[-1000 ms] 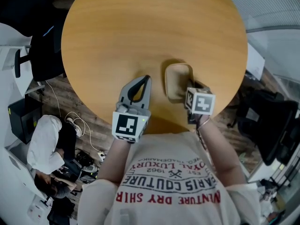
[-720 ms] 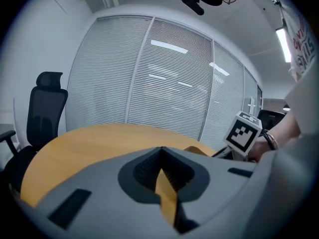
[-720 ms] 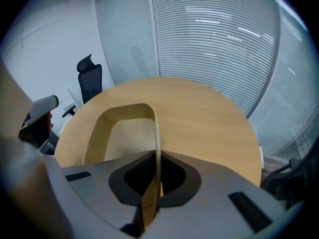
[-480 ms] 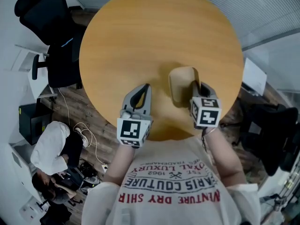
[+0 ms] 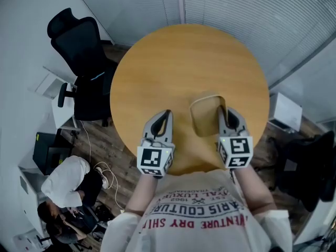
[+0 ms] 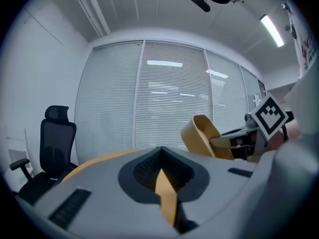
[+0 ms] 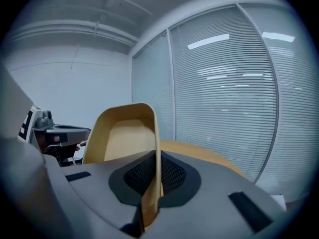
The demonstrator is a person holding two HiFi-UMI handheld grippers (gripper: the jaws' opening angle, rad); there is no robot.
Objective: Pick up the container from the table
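The tan open container (image 5: 206, 115) hangs above the round wooden table (image 5: 173, 62), near its front edge. My right gripper (image 5: 221, 110) is shut on the container's right wall, and the thin rim (image 7: 155, 148) runs between its jaws in the right gripper view (image 7: 151, 185). The container's hollow (image 7: 124, 133) faces left of the jaws. My left gripper (image 5: 167, 113) floats just left of the container, shut with nothing in it. In the left gripper view (image 6: 162, 176) the container (image 6: 202, 133) shows tilted at the right, with the right gripper's marker cube (image 6: 270, 116) behind it.
A black office chair (image 5: 84, 51) stands left of the table and a dark chair (image 5: 310, 167) at the right. A person (image 5: 68, 182) crouches on the floor at the lower left. A white box (image 5: 286, 112) sits by the window blinds (image 5: 252, 14).
Both grippers have risen, the right one more, and it has tipped nearer to level. The container has come up off the table in the right gripper's grip, and the table looks smaller.
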